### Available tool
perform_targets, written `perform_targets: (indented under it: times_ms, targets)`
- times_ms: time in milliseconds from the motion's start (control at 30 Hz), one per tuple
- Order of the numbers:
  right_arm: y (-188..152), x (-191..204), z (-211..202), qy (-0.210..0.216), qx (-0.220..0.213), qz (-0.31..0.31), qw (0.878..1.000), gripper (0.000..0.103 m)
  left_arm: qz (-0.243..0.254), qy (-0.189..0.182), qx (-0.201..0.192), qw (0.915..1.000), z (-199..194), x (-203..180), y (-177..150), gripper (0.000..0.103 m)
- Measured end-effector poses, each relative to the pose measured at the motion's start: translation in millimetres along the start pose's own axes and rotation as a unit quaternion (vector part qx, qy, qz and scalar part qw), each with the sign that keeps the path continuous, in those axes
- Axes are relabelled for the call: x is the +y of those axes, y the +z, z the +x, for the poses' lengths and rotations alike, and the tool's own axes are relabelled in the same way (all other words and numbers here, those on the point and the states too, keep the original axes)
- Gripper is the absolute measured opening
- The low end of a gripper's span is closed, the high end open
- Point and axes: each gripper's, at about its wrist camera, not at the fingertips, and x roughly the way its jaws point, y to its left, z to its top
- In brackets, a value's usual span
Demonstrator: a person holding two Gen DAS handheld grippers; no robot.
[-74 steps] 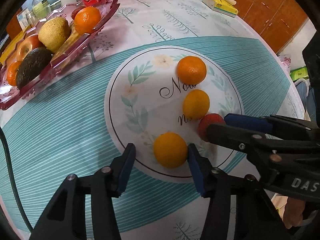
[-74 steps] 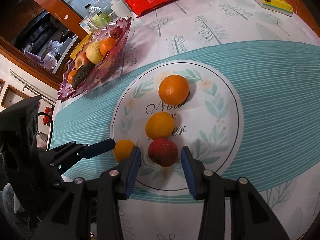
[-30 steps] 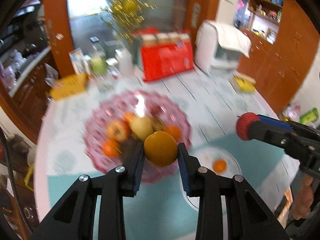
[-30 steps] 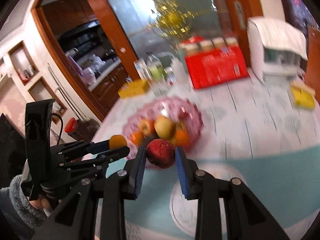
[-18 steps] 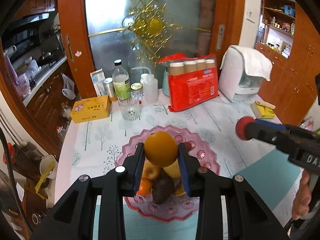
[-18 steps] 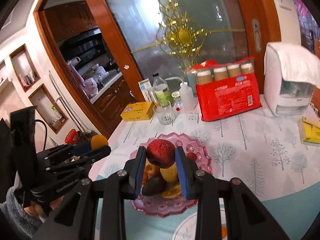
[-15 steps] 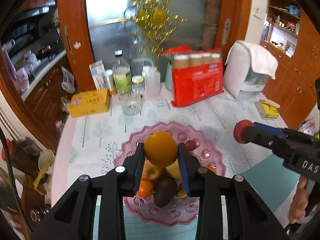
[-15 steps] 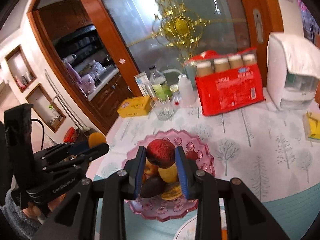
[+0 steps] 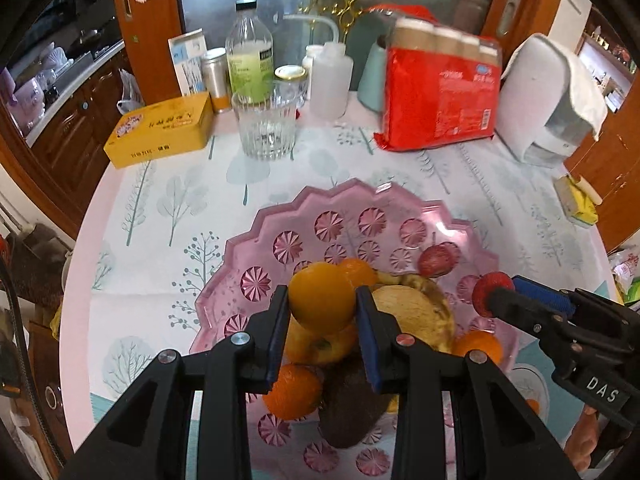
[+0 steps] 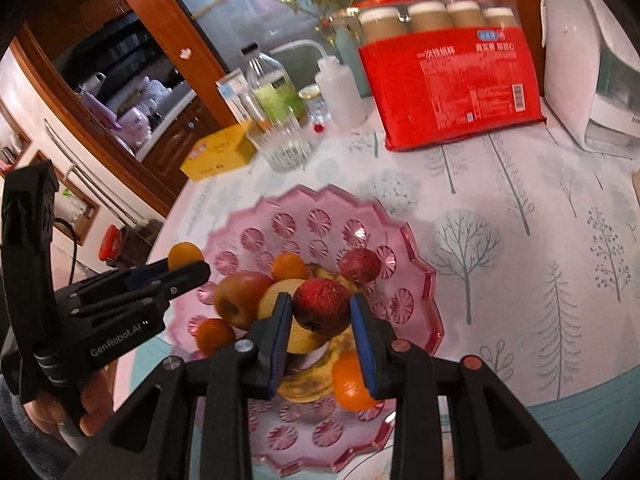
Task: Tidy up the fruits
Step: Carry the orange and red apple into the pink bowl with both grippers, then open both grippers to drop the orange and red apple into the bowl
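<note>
I have carried both fruits from the round mat to above the pink bowl (image 9: 248, 248), left gripper (image 9: 322, 316) jaws clamping the orange (image 9: 322, 300), right gripper (image 10: 320, 318) jaws clamping the red fruit (image 10: 322, 306), so release comes next.

Scalloped pink glass fruit tray (image 9: 256, 240): far half bare and open, near half piled with fruit; beyond it a strip of tree-print tablecloth (image 9: 180, 208) is free, then ribbed clear tumbler (image 9: 266, 128), yellow tin (image 9: 160, 130) and red cup pack (image 9: 440, 100) wall off the back.
</note>
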Motion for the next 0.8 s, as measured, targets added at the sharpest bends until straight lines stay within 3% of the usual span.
perform_targets:
  times_ms: [400, 633, 800]
  targets:
    - [-4.8, -3.0, 27.0, -0.043, 0.014, -0.022, 0.999, 0.031, -0.02, 0.008, 0.023, 0.9995, 37.1, 11.5, 4.9, 0.031]
    - [-7.4, -4.9, 24.3, -0.048, 0.01, -0.022, 0.999, 0.038, -0.024, 0.007, 0.029, 0.9993, 43.0, 12.0, 3.0, 0.034]
    - [-9.3, -4.4, 22.1, -0.049, 0.009, -0.021, 0.999, 0.038, -0.025, 0.012, 0.023, 0.9994, 37.9, 11.2, 1.4, 0.053]
